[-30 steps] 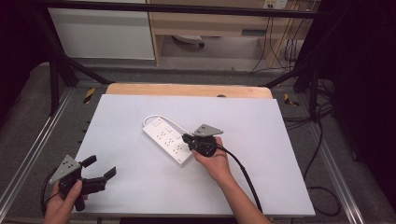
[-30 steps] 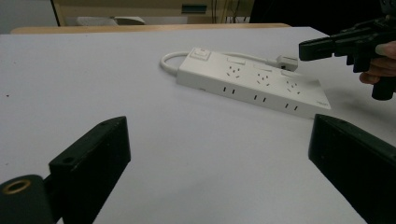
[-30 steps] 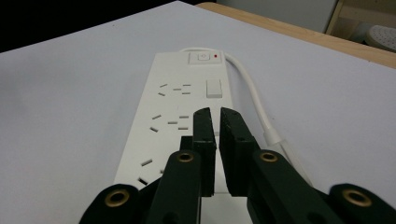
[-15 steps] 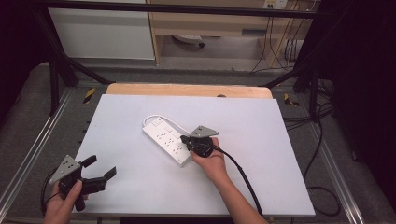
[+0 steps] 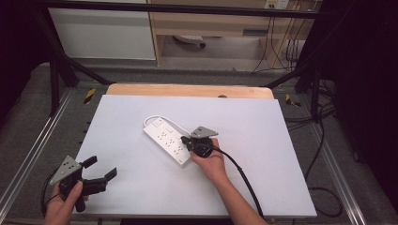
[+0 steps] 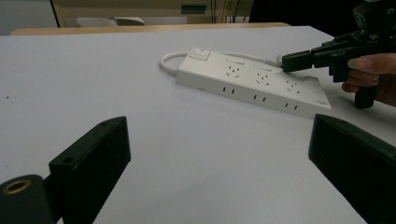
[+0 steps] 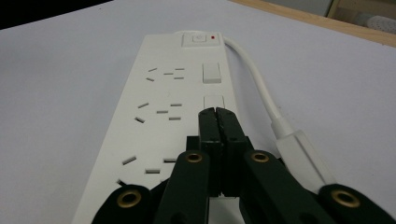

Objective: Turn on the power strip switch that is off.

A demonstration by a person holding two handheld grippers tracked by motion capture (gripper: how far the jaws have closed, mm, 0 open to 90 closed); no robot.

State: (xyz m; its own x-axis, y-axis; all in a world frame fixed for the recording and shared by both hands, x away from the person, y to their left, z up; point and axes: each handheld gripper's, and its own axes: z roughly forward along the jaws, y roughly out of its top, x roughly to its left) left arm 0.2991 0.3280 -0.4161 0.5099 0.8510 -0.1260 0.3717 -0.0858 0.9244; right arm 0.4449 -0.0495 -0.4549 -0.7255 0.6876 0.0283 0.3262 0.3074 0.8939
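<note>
The right gripper (image 7: 218, 114) has its jaws pressed flat together with nothing between them; the tips sit over the middle rocker switch (image 7: 214, 101) on the power strip (image 7: 168, 107), and I cannot tell whether they touch it, since the tips cover its near edge; beyond it a 2nd switch (image 7: 211, 72) stands clear, and farther still the main button (image 7: 200, 38) with a red dot beside it; the near end of the strip is cut off under the gripper's own linkage, so the last socket shows only in part. The white cable (image 7: 261, 91) leaves the far end, loops back along the strip's side and runs out of the frame at the bottom; where it ends is hidden.

From above, the strip (image 5: 170, 139) lies slantwise near the middle of the white table (image 5: 263, 140); the right hand (image 5: 211, 161) covers the gripper's body, and the grey plate hides much of the jaws.

The left gripper (image 5: 101, 168) is held at the near left corner of the table, well apart from the strip; its jaws stand spread wide with nothing between them; in its own view the 2 jaws are cut off by the frame, and the right gripper (image 6: 292, 60) reaches in from the right above the strip (image 6: 252, 81); the sockets' fine detail is too small to read.
</note>
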